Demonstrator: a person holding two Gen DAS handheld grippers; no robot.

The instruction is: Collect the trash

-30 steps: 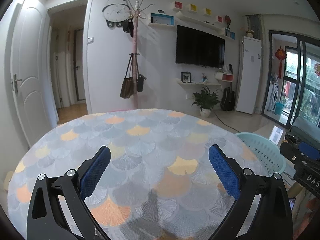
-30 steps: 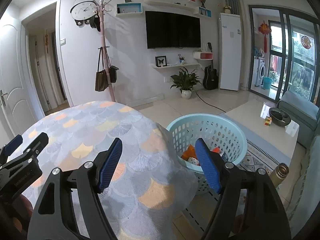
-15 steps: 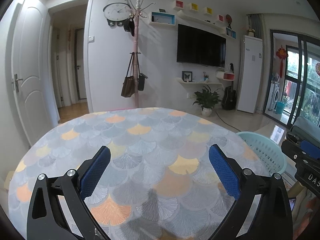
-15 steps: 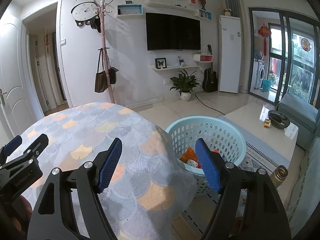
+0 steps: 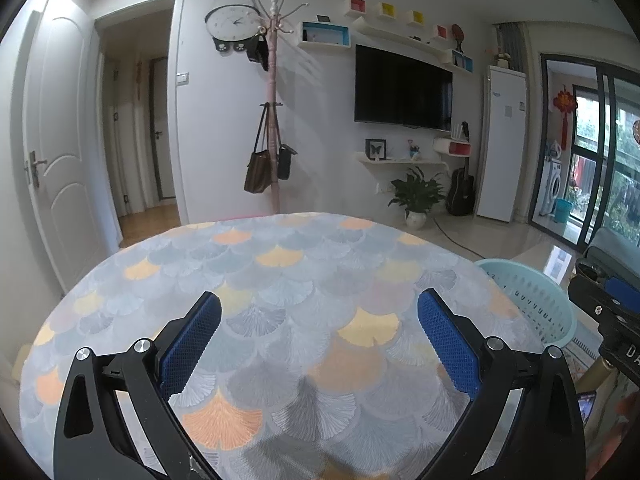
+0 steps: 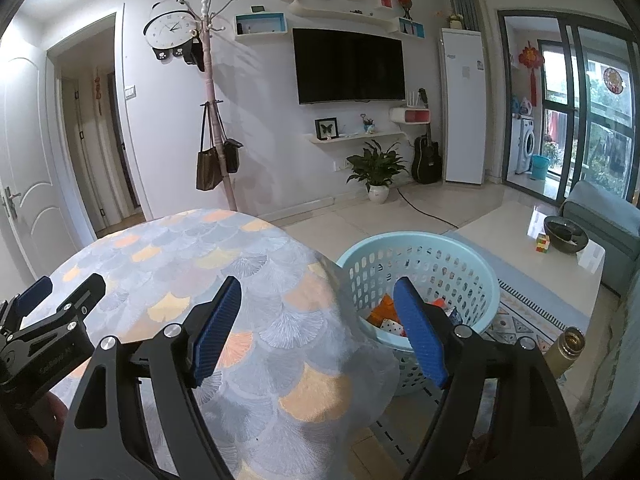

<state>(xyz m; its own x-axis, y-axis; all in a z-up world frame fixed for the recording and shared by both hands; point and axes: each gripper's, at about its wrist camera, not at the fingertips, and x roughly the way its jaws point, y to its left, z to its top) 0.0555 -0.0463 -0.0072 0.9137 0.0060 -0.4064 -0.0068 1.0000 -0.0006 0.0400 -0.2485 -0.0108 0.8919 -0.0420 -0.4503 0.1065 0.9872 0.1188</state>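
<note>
A light blue plastic basket (image 6: pixel 424 256) stands on the floor right of the round table (image 6: pixel 208 264); it also shows in the left wrist view (image 5: pixel 532 296). Orange, red and white trash pieces (image 6: pixel 386 316) lie inside it. My left gripper (image 5: pixel 320 332) is open and empty above the table's fan-patterned cloth (image 5: pixel 280 280). My right gripper (image 6: pixel 318 328) is open and empty, held above the table's right edge, with the basket just beyond its right finger. No trash shows on the tablecloth.
A coat stand with bags (image 5: pixel 272 152) stands behind the table. A potted plant (image 6: pixel 376 168), a guitar (image 6: pixel 426 156) and a white cabinet (image 6: pixel 464 104) line the far wall. A low white coffee table (image 6: pixel 560 256), a sofa (image 6: pixel 604 216) and a metal bottle (image 6: pixel 564 348) are at right.
Both views have tilted up slightly and the right gripper has drawn back a little from the basket. Both grippers stay open and empty.
</note>
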